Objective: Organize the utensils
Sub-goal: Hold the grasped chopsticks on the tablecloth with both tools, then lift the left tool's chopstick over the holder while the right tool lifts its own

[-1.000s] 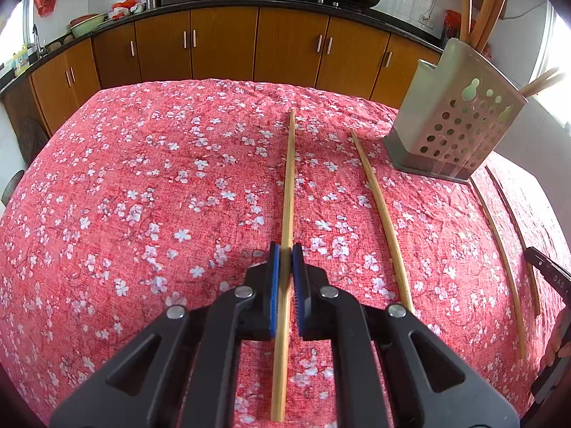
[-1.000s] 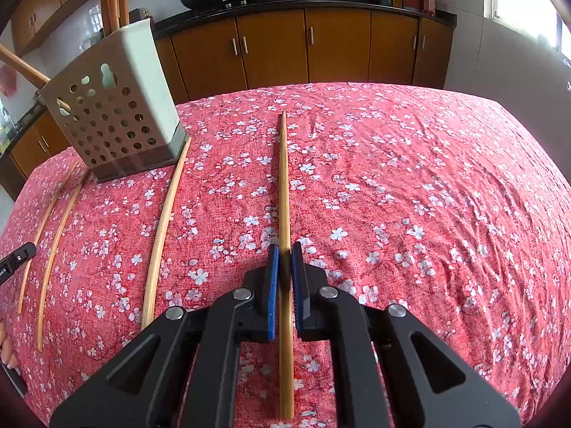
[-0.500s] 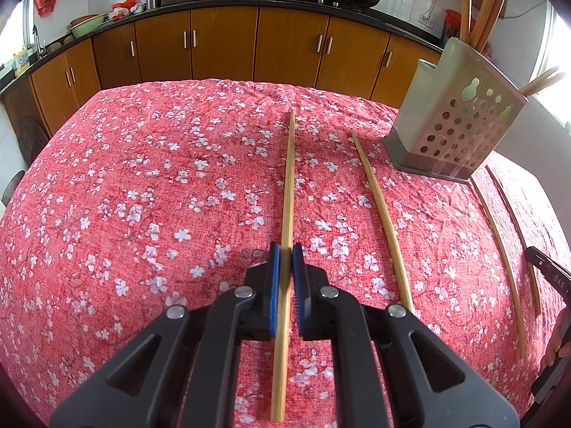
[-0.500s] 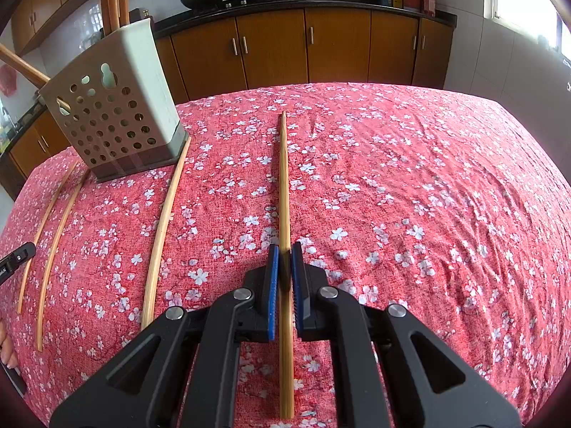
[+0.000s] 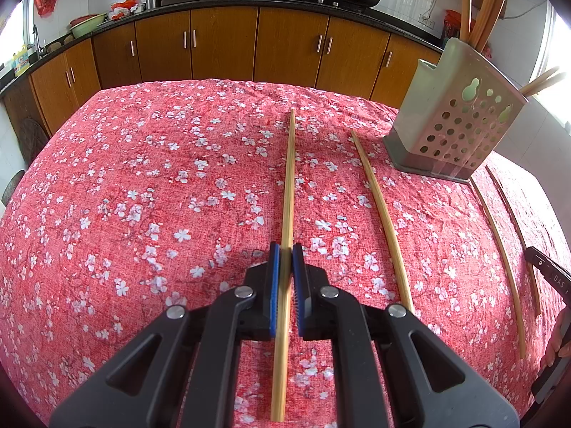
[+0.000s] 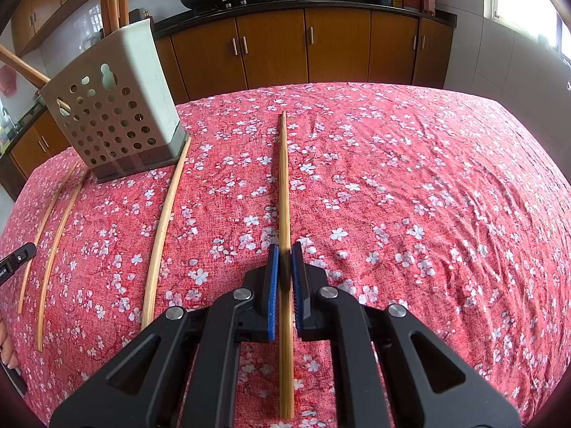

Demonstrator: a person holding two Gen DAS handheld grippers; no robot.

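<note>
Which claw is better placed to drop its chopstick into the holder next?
Right claw, barely: like the left claw it grips a chopstick, but the chopstick holder looms slightly larger in its view.

Bright daylight, window glare, fisheye-warped edges.

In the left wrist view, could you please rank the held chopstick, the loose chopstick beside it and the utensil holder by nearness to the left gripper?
1. Held chopstick, clamped in the left gripper.
2. Loose chopstick, lying on the cloth to its right.
3. Utensil holder, standing far right.
</note>
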